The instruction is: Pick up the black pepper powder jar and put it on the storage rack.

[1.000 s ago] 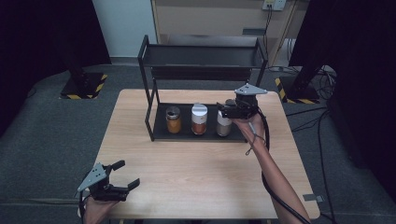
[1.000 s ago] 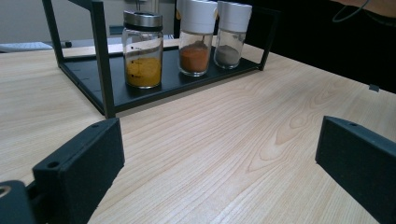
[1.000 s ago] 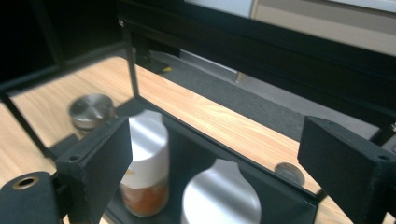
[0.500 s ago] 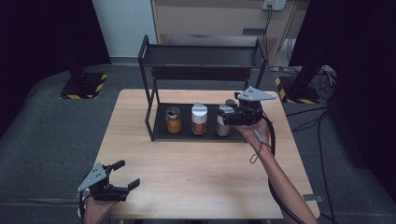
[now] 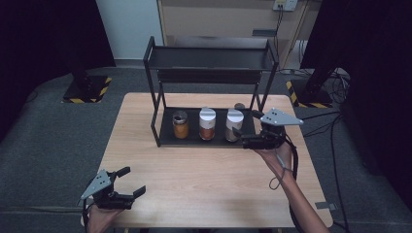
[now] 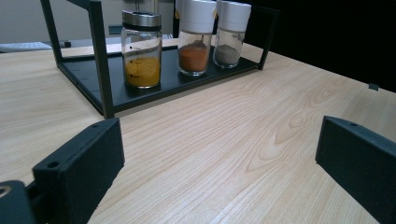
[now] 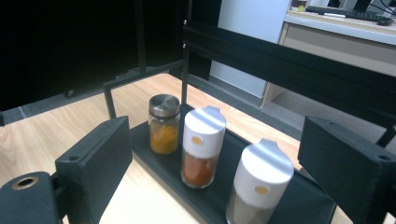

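Three spice jars stand in a row on the lower shelf of a black rack: a yellow one with a metal lid, a red one with a white cap and a grey one with a white cap. My right gripper hovers just in front of the grey jar, jaws open and holding nothing. In the right gripper view the grey jar stands ahead of the wide-apart jaws, with the red jar and yellow jar beyond. My left gripper rests open near the table's front left corner.
The rack's upper shelf overhangs the jars, and its posts frame the lower shelf. Bare wooden table stretches between the rack and the front edge. In the left gripper view the rack is off across the table.
My right gripper has drawn back from the grey jar toward the table's front, jaws still open. The grey jar stays on the shelf. The left gripper has not moved.
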Demonstrator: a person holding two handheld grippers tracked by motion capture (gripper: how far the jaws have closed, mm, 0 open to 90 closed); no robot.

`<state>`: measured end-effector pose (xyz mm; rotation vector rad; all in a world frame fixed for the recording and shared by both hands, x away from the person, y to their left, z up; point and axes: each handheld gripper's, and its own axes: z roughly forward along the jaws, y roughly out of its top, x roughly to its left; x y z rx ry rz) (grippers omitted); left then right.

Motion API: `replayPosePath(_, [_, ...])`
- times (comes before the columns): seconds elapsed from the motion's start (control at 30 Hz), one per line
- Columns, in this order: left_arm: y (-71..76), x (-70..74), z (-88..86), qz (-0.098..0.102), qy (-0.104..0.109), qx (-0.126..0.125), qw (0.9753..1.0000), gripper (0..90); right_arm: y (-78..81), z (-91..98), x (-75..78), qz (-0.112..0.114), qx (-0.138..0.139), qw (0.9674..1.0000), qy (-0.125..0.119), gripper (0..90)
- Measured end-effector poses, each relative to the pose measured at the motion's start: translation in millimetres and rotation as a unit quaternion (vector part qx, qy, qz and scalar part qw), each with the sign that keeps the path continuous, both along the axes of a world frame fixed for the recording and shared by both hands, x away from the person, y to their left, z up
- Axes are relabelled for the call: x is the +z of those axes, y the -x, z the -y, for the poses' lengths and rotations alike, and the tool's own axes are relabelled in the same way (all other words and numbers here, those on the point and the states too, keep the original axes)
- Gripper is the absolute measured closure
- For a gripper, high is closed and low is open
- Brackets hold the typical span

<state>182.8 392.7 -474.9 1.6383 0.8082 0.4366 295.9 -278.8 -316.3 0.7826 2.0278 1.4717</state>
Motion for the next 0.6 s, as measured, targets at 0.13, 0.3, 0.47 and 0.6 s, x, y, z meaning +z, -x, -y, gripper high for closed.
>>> replayPosePath(0.13, [0.2, 0.1, -0.1, 0.000, 0.000, 0.000, 1.0000, 0.6, 14.3, 9.1, -7.6, -0.001, 0.000, 1.0000, -0.004, 10.1])
replayPosePath(0.3, [0.4, 0.1, -0.3, 0.000, 0.000, 0.000, 1.0000, 0.6, 31.7, 19.8, -15.6, 0.002, -0.005, 1.0000, -0.004, 10.0])
replayPosePath(0.47, [0.3, 0.3, 0.3, 0.000, -0.001, 0.000, 1.0000, 0.5, 47.8, 35.5, -21.8, -0.003, -0.019, 0.9998, -0.009, 9.9])
replayPosePath(0.6, [0.4, 0.2, 0.1, 0.000, 0.000, 0.000, 1.0000, 0.5, 59.8, 45.5, -27.1, -0.004, -0.030, 0.9995, -0.012, 9.9])
